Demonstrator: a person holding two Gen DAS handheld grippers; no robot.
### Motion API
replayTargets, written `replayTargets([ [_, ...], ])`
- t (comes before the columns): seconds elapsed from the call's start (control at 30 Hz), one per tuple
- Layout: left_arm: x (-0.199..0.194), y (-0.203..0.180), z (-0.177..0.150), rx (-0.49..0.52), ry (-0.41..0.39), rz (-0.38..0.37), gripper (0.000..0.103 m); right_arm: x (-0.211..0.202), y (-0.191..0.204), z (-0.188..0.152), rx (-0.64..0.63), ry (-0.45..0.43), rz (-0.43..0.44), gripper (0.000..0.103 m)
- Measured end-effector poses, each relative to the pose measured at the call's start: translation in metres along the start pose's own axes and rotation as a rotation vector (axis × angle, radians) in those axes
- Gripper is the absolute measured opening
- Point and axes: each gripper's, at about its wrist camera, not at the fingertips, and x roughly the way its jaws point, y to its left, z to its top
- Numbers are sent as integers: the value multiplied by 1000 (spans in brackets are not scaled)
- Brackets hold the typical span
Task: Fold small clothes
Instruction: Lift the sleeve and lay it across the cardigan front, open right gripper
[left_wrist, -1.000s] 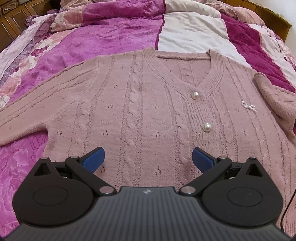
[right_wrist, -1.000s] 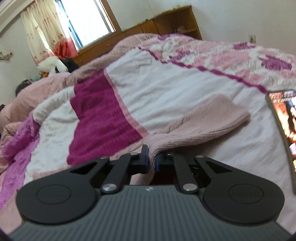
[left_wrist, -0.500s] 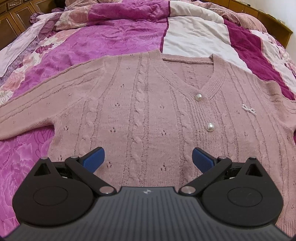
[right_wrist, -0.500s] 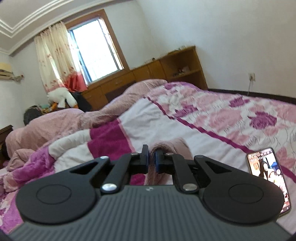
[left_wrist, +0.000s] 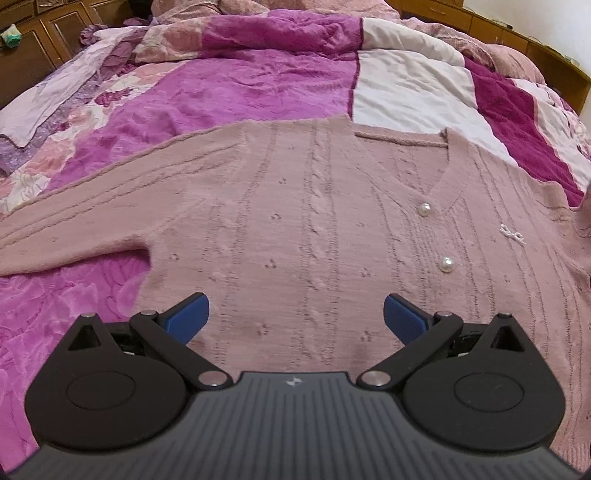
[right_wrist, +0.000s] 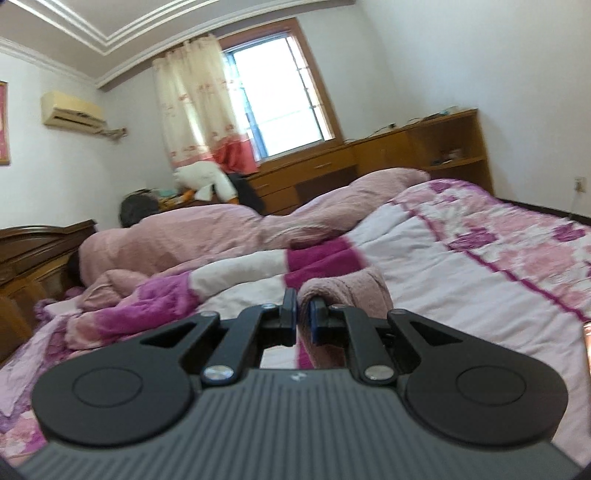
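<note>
- Pink cable-knit cardigan (left_wrist: 295, 229) lies flat, front up, across the middle of the left wrist view, spread on the bed (left_wrist: 236, 92).
- One sleeve (left_wrist: 74, 236) runs out to the left edge of the frame, resting on the purple quilt.
- Two pearl buttons (left_wrist: 424, 210) sit right of centre below the V-neck; a small white bow (left_wrist: 512, 234) is pinned further right.
- Left gripper (left_wrist: 295, 319) hangs low in the frame over the cardigan's lower body, blue pads wide apart and nothing between them.
- Right gripper (right_wrist: 303, 314), centre of its own view, is clenched on a fold of the pink knit; the cloth bulges up and to the right of the pads as a thick roll (right_wrist: 347, 291).
- That held part is raised clear of the white and magenta bedding behind it.
- Upper part of the right view: window (right_wrist: 280, 99) with a curtain (right_wrist: 192, 107), wooden dresser (right_wrist: 369, 162) beneath, air conditioner (right_wrist: 70, 109) upper left.
- A heaped pink duvet (right_wrist: 192, 236) crosses the frame's middle left; the picture is somewhat blurred.
- A phone edge (right_wrist: 587, 343) shows at the far right border.
</note>
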Motion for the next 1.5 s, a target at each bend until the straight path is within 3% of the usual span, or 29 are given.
replayTargets([
  [0.57, -10, 58, 3, -52, -49, 67, 103, 31, 120, -61, -27, 94, 156, 9],
  [0.97, -3, 106, -4, -129, -45, 107, 103, 68, 186, -163, -126, 307, 248, 10],
  [1.17, 4, 112, -7, -143, -28, 110, 103, 75, 206, -197, -206, 369, 288, 12],
  [1.33, 8, 108, -8, -140, -21, 102, 103, 81, 210, -213, -202, 445, 285, 13],
  [1.37, 9, 107, -8, -136, -21, 100, 103, 81, 209, -215, -196, 463, 284, 14],
  [1.4, 9, 105, -8, -132, -21, 98, 103, 81, 208, -217, -188, 482, 283, 22],
  [1.43, 9, 104, -8, -128, -22, 96, 103, 81, 206, -220, -178, 498, 281, 37],
  [1.5, 8, 101, -7, -121, -25, 92, 103, 77, 204, -224, -146, 516, 309, 55],
])
